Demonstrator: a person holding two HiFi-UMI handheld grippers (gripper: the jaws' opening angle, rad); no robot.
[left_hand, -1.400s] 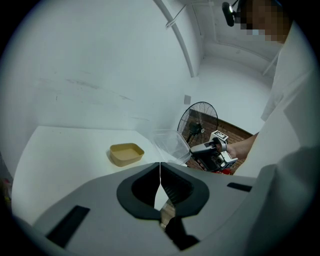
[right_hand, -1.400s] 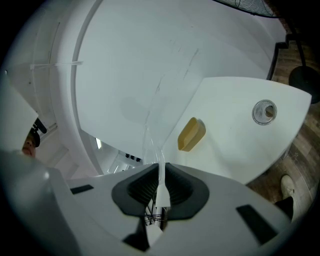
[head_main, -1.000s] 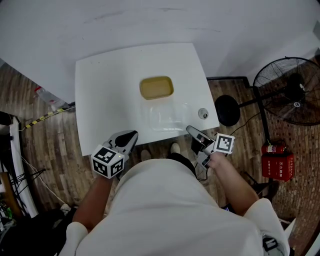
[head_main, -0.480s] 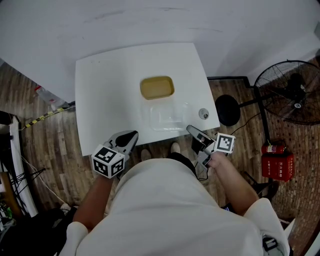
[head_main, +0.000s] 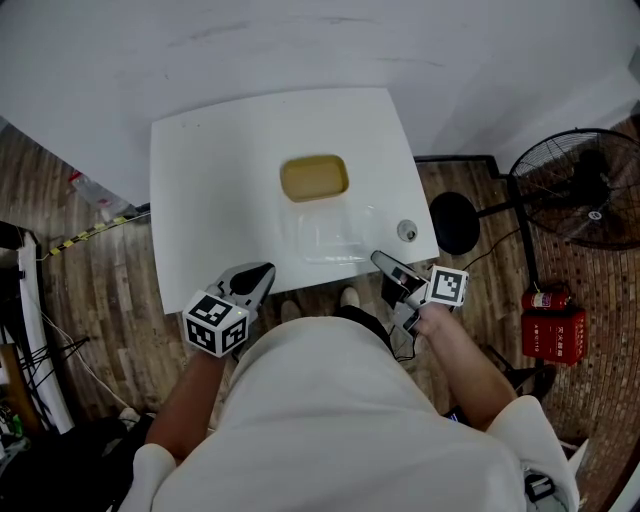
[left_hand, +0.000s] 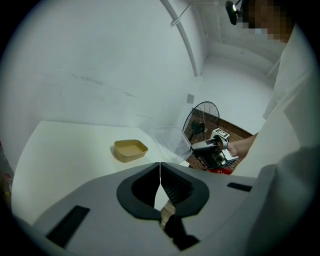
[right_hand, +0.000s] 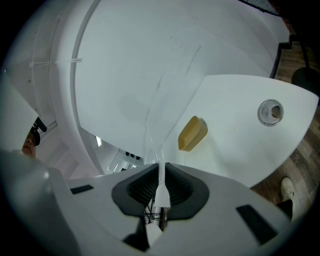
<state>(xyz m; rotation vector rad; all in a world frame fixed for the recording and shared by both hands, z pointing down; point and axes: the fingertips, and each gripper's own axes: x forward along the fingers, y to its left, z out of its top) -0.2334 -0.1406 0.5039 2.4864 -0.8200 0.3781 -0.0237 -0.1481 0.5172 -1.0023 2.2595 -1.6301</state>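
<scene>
Both forearms reach forward, the left gripper (head_main: 262, 272) with jaws together, the right gripper (head_main: 380, 260) pinching a clear plastic container (head_main: 335, 232).

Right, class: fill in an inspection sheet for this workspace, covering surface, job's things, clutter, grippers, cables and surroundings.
Surface: white table, with a round metal fitting near its front right corner.
Job's things: clear plastic container at the table's front right, just in front of a tan tray; cannot tell if they touch.
Clutter: plastic bottle on the floor at the left.
Grippers: right gripper shut on the container's rim; left gripper shut, nothing between its jaws, near the table's front edge.
Cables: thin lead on the floor by the fan's base.
Surroundings: wooden floor, standing fan, red fire extinguisher, white wall.
</scene>
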